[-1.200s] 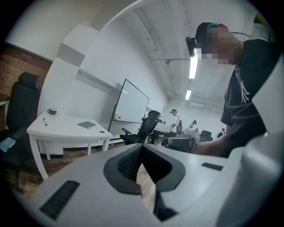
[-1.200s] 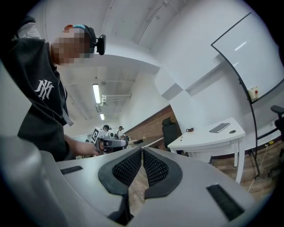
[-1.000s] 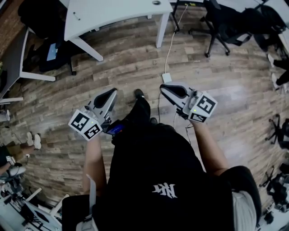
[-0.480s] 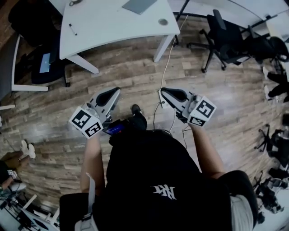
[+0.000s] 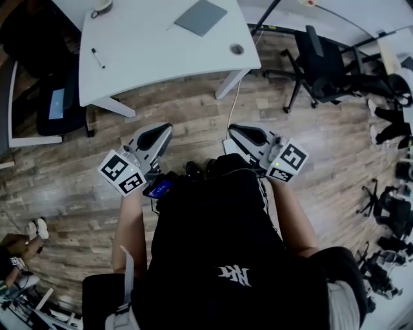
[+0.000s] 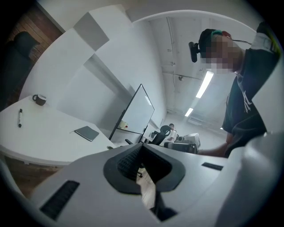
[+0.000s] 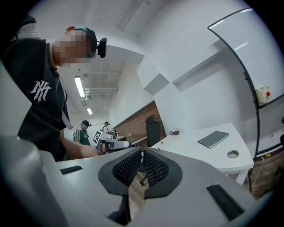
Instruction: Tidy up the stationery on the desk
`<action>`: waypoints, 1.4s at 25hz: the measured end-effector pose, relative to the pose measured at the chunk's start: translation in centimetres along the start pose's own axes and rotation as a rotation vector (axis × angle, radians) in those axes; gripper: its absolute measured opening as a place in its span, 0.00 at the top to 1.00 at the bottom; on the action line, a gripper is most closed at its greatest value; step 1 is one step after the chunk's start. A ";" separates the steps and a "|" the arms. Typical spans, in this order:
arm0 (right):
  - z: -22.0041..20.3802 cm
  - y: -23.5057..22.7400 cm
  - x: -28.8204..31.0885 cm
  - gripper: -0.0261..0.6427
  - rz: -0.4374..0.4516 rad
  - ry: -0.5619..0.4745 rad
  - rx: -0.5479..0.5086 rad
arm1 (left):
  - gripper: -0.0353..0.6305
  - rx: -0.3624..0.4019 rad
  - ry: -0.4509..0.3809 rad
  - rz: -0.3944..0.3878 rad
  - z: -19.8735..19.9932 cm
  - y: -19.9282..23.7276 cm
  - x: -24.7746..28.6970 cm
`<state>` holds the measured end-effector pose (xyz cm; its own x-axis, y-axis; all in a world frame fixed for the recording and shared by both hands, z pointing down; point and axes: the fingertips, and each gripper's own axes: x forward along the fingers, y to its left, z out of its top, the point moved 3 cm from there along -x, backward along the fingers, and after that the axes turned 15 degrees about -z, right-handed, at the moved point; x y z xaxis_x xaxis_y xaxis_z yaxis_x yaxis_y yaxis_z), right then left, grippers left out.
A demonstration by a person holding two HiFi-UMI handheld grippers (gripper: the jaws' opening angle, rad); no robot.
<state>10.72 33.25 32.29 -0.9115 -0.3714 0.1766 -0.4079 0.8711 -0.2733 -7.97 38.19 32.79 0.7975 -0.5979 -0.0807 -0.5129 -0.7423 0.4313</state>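
Pen (image 5: 97,58) lies near the desk (image 5: 161,55) left edge, notebook (image 5: 201,17) by its far edge. Your left gripper (image 5: 158,134) and right gripper (image 5: 242,133) are empty, jaws pressed together.

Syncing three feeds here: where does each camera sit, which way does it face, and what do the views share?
Head view: on the head, steeply down at floor and white desk; shirt, forearms, left gripper, right gripper show.
Left gripper view: on the left gripper, along shut jaws toward the desk; torso at right.
Right gripper view: on the right gripper, along shut jaws deskward; torso at left.
Shared: all show the grey notebook.
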 end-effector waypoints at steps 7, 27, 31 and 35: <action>1.3 -3.4 2.7 0.90 0.021 -0.011 0.002 | 0.94 0.011 0.013 0.009 1.5 3.7 1.8; 10.6 -23.3 13.5 0.90 0.165 -0.059 0.003 | 0.94 0.030 0.150 0.024 10.5 16.9 15.5; 11.5 -27.0 15.2 0.90 0.134 -0.070 0.006 | 0.94 0.034 0.164 0.068 11.5 19.9 17.2; 11.7 -29.0 17.9 0.90 0.102 -0.069 0.027 | 0.94 0.033 0.190 0.086 12.8 22.5 17.9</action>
<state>5.62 -2.38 32.31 -0.9494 -0.3033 0.0813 -0.3132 0.8968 -0.3124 -9.29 6.92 29.58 0.7943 -0.5940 0.1279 -0.5894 -0.7022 0.3994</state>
